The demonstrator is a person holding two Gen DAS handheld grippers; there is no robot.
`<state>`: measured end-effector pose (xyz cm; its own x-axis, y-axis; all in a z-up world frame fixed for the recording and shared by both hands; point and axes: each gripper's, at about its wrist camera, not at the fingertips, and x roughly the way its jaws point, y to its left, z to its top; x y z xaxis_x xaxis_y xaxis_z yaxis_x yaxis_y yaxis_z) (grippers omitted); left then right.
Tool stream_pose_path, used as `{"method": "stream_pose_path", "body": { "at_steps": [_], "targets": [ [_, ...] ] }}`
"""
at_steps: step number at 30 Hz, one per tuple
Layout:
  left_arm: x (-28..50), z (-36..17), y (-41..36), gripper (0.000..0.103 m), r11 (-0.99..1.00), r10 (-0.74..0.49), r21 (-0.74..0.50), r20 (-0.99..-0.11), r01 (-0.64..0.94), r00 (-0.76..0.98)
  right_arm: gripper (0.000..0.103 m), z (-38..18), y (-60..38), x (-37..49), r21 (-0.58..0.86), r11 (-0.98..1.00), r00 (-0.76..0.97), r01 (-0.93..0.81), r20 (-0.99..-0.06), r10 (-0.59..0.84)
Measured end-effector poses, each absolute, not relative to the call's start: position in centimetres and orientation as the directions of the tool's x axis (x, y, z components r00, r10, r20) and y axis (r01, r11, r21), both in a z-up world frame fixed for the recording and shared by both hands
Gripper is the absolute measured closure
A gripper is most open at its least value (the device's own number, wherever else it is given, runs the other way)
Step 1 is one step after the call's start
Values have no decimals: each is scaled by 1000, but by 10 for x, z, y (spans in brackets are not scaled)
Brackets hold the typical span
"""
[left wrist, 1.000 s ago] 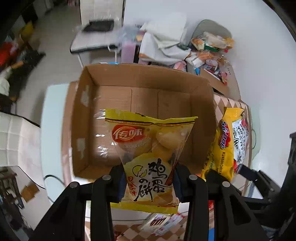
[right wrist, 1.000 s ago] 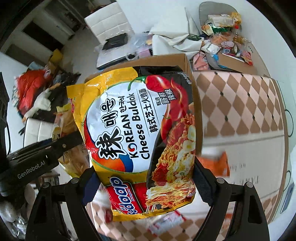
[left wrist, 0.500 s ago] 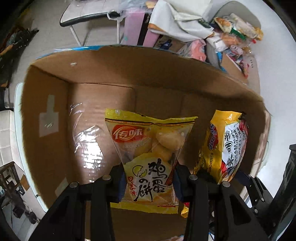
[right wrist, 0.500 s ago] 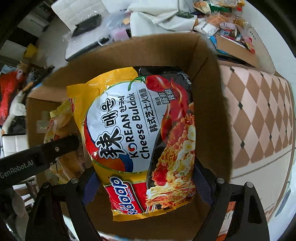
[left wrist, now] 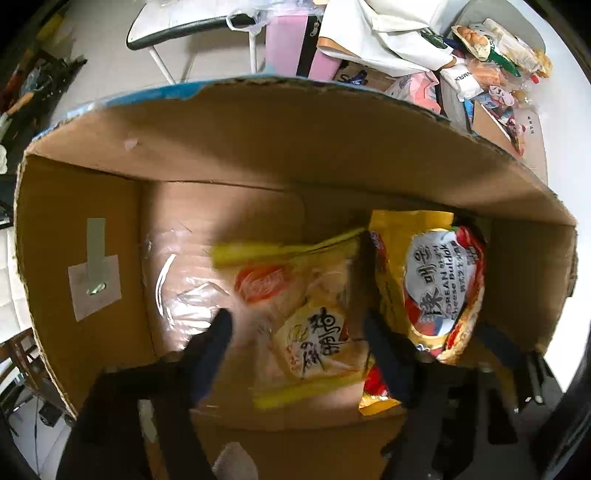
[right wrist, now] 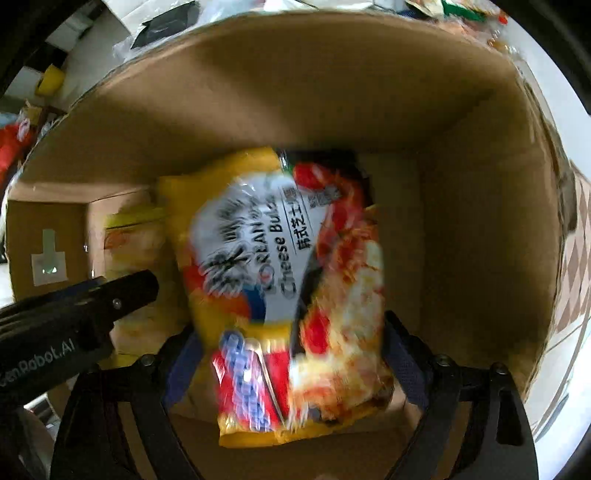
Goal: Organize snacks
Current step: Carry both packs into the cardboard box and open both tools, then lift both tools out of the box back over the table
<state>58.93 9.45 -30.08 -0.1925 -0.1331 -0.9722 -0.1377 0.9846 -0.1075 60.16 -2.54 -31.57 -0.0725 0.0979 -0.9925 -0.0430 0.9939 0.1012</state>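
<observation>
An open cardboard box (left wrist: pixel 258 147) fills both views, and both grippers reach down into it. My left gripper (left wrist: pixel 295 332) has its jaws opening. Between its fingers a yellow egg-biscuit bag (left wrist: pixel 314 314) tilts, blurred, free of the pads, over the box floor. My right gripper (right wrist: pixel 291 354) is opening too. The yellow and red Korean cheese noodle pack (right wrist: pixel 288 277) is blurred between its fingers and slipping down near the box's right wall (right wrist: pixel 480 240). The left wrist view shows that pack (left wrist: pixel 436 288) just right of the biscuit bag. The left gripper's black body (right wrist: pixel 92 302) crosses the right wrist view.
Beyond the box's far wall lie a heap of snack packets (left wrist: pixel 495 48), a white cloth (left wrist: pixel 388 29) and a chair (left wrist: pixel 184 26). A checkered tablecloth (right wrist: pixel 576 258) shows right of the box. The left half of the box floor (left wrist: pixel 177 277) is bare taped cardboard.
Both grippers came down from above the box into it. Each held its packet firmly before; now both pairs of jaws have spread and the packets are blurred, dropping loose.
</observation>
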Motion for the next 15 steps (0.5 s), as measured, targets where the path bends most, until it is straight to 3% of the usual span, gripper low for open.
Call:
{"method": "stream_pose_path", "body": {
  "at_steps": [1, 8, 15],
  "targets": [
    [588, -301, 95, 19, 986, -123, -99, -974, -133, -189, 4, -315, -24, 602, 95, 994, -65, -51, -994, 92],
    [578, -293, 102, 19, 987, -119, -99, -980, -126, -157, 4, -302, -20, 598, 88, 994, -39, -66, -996, 86],
    [547, -251, 115, 19, 987, -123, -117, -991, -115, -52, 3, -273, -37, 565, 95, 993, 10, -76, -995, 96]
  ]
}}
